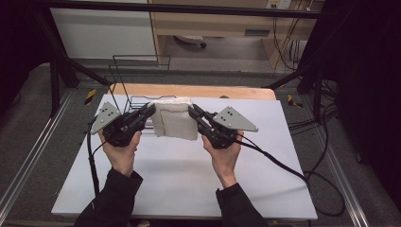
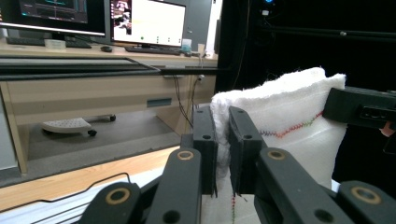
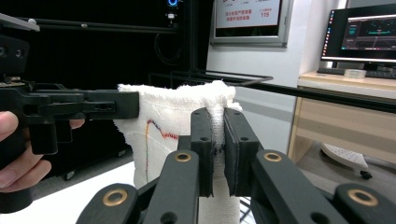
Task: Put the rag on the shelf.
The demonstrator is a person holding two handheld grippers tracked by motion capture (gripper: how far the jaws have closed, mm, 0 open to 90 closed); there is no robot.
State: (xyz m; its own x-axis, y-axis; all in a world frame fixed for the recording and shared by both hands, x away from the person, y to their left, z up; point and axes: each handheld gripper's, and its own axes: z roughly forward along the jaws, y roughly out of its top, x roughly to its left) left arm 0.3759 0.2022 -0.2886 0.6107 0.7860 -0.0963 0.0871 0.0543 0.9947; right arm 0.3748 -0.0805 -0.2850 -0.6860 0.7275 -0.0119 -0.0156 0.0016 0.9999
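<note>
A white folded towel (image 1: 174, 119) with coloured stitching hangs stretched between my two grippers above the white table top (image 1: 189, 179). My left gripper (image 1: 152, 109) is shut on the towel's left upper corner; in the left gripper view its jaws (image 2: 222, 140) pinch the cloth's edge (image 2: 280, 112). My right gripper (image 1: 191, 110) is shut on the right upper corner, and the right gripper view shows the towel (image 3: 159, 116) clamped between its pads (image 3: 218, 140). The towel's lower part hangs down toward the table.
A black wire rack (image 1: 135, 80) stands just behind the towel at the table's far left. A wooden board (image 1: 198, 91) lines the far edge. Cables (image 1: 293, 170) trail off to the right of the right gripper. A desk with monitors (image 2: 93, 14) lies beyond the table.
</note>
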